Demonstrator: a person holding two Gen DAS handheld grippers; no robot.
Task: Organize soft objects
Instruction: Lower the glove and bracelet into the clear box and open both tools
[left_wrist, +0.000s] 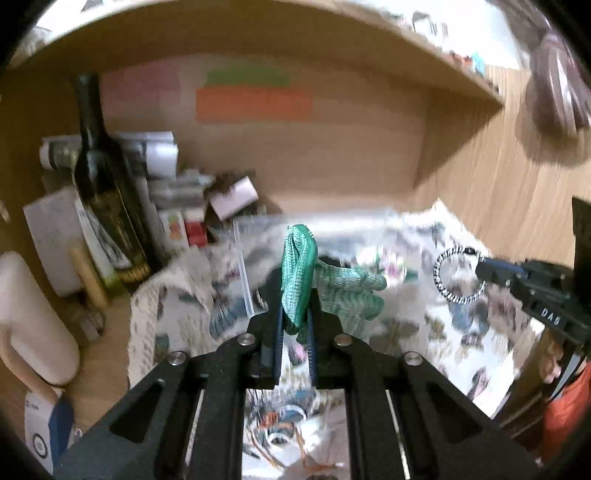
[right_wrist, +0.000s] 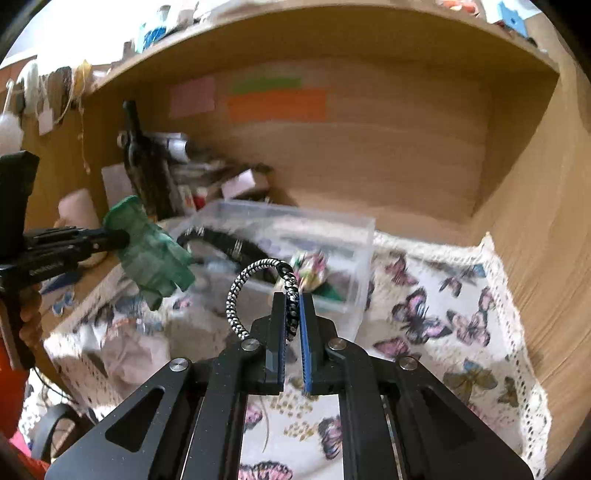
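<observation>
My left gripper (left_wrist: 295, 306) is shut on a green knitted glove (left_wrist: 299, 273), held above the butterfly-print cloth (left_wrist: 443, 332); the glove's fingers (left_wrist: 351, 295) hang to the right. It also shows in the right wrist view (right_wrist: 151, 254) at the left. My right gripper (right_wrist: 294, 314) is shut on a black-and-white braided hair tie (right_wrist: 240, 291), whose loop curls up to the left. That hair tie also shows in the left wrist view (left_wrist: 458, 275) at the right. A clear plastic box (right_wrist: 295, 243) holding a dark band and a floral item sits just beyond both grippers.
A wooden shelf niche (right_wrist: 369, 147) surrounds the scene, with coloured notes on its back wall (right_wrist: 277, 105). A dark wine bottle (left_wrist: 99, 177), boxes and clutter stand at the left. The cloth's lace edge (right_wrist: 524, 369) lies near the right wall.
</observation>
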